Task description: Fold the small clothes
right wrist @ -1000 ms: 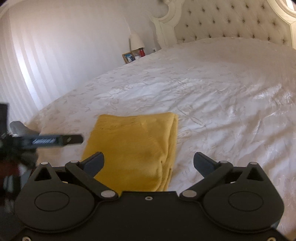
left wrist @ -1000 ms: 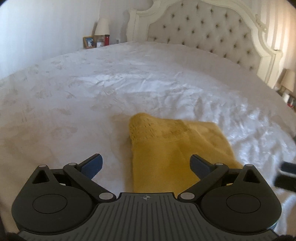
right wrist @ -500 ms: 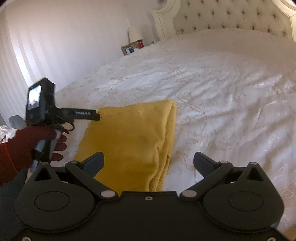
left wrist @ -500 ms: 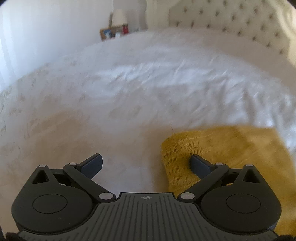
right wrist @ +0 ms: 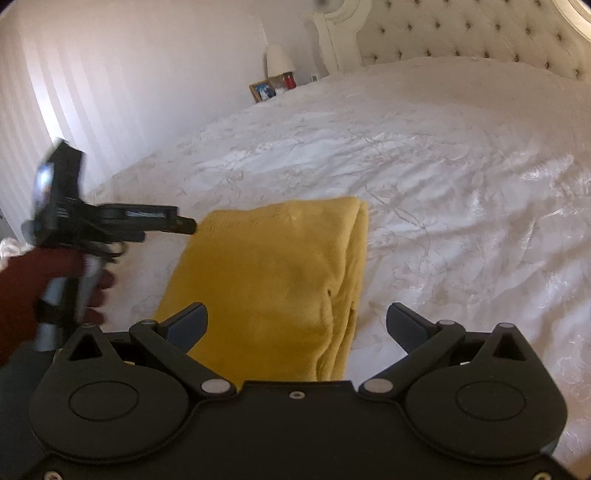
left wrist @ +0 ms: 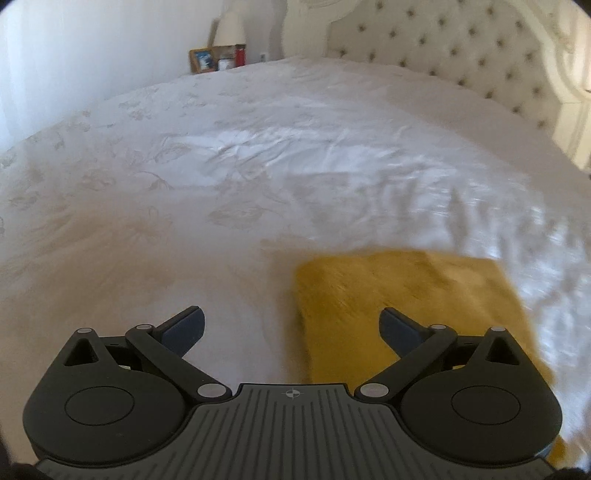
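Bed [right wrist: 461, 155] fills both of my views: white bedspread with a faint leaf pattern, wrinkled on the far right side. Tufted cream headboard [right wrist: 480, 33] runs along the back. Yellow garment [right wrist: 280, 280] lies flat on the bedspread, folded into a rough rectangle, with stacked layer edges showing along its right side in the right wrist view. In the left wrist view the same garment [left wrist: 402, 299] sits low and right of centre, motion-blurred. My left hand-held gripper [left wrist: 291, 326] has its jaws spread wide with nothing between them; its left finger is over bare bedspread and its right finger over the garment; whether it touches the cloth I cannot tell. From the right wrist camera I see that same left hand-held gripper [right wrist: 184, 224] side-on, its tip just at the garment's far left corner, held by a hand [right wrist: 55, 284] in a dark red sleeve, blurred. My right hand-held gripper [right wrist: 297, 325] is also wide open and holds nothing, with the garment's near edge between its fingers. Back left: lamp [right wrist: 279, 59], framed picture [right wrist: 263, 91], small red item [right wrist: 289, 80].
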The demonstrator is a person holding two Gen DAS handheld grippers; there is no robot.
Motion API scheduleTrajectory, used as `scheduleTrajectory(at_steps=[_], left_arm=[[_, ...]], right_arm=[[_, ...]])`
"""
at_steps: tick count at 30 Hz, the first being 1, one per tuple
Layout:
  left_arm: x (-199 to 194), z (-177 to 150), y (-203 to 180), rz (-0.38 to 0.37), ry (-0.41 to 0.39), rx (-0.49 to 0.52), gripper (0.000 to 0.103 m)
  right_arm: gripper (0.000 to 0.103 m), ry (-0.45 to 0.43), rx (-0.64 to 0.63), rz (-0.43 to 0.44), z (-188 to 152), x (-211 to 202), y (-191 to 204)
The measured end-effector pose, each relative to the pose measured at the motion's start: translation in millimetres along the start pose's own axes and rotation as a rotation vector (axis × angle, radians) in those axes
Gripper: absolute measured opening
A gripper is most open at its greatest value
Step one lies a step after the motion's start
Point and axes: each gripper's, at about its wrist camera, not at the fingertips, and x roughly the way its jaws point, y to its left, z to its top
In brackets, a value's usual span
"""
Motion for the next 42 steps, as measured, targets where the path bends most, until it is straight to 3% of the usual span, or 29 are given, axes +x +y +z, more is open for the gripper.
scheduleTrajectory(at_steps=[7,16,21,26,32,42], left_arm=[[-70,-26,-28,0.076,0.039,-0.026,0.102],[-112,-40,-60,0.194,0.064,-0.013,0.102],[-126,-47,-75,0.201,0.059,0.015,0.102],[-133,-53,-81,0.191,0.068,0.003,0.102],[-138,-58,-84,0.182,0.083,-0.014,0.102],[-144,-61,-90,0.180,0.067,0.009,0.102]], right_arm=[[0.102,0.064,0.015,0.054,-6,-13,11],[0.102,0.006,-0.088,-0.025,-9,-51,33],[0.102,-0.042,-0.122,-0.126,-10,-69,41],[0.102,-0.029,-0.142,-0.221,-11,-73,45],[0.102,-0.005,-0.135,-0.170,-14,-75,44],[0.102,0.017,-0.086,-0.158,-16,-75,34]])
